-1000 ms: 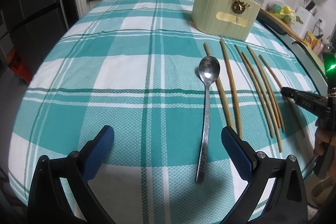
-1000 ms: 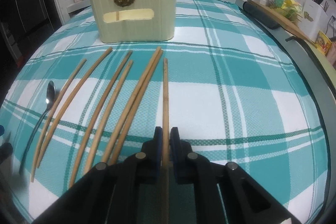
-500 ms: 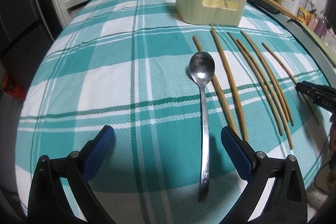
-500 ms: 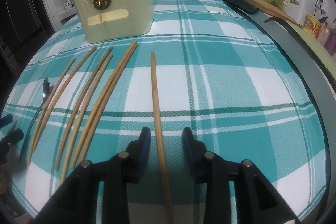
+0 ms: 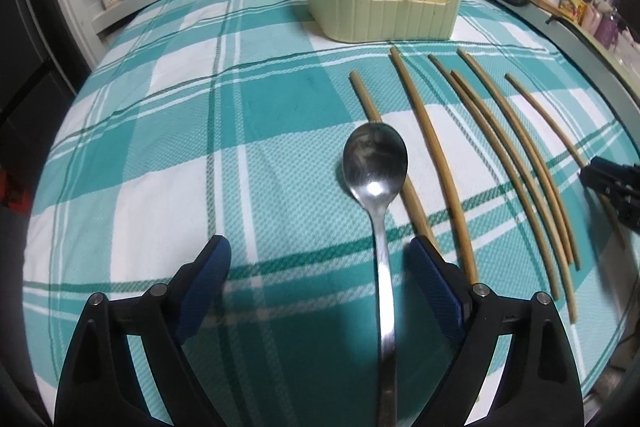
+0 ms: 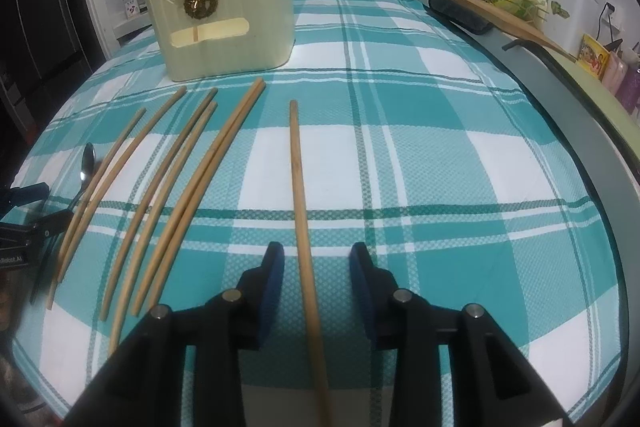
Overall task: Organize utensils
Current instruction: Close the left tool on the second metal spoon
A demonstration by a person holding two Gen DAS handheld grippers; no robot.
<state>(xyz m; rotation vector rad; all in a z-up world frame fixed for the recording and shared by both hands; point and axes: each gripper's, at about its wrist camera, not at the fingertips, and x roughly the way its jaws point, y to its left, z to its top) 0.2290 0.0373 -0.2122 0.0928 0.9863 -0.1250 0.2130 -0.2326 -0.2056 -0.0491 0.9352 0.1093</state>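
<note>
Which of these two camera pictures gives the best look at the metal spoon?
The left wrist view. There the spoon lies large and central on the checked tablecloth, bowl and handle both clear, its handle running between the fingers of the left gripper. The right wrist view shows the spoon only small at the left edge, partly hidden behind chopsticks.

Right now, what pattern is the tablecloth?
Teal-and-white plaid tablecloth, clearest in the right wrist view.

A teal-checked cloth [image 6: 420, 155] covers the surface, bearing a cream holder [image 6: 224, 23] upper left, 7 chopsticks [image 6: 300, 187] and 1 spoon [image 5: 376, 179].
</note>
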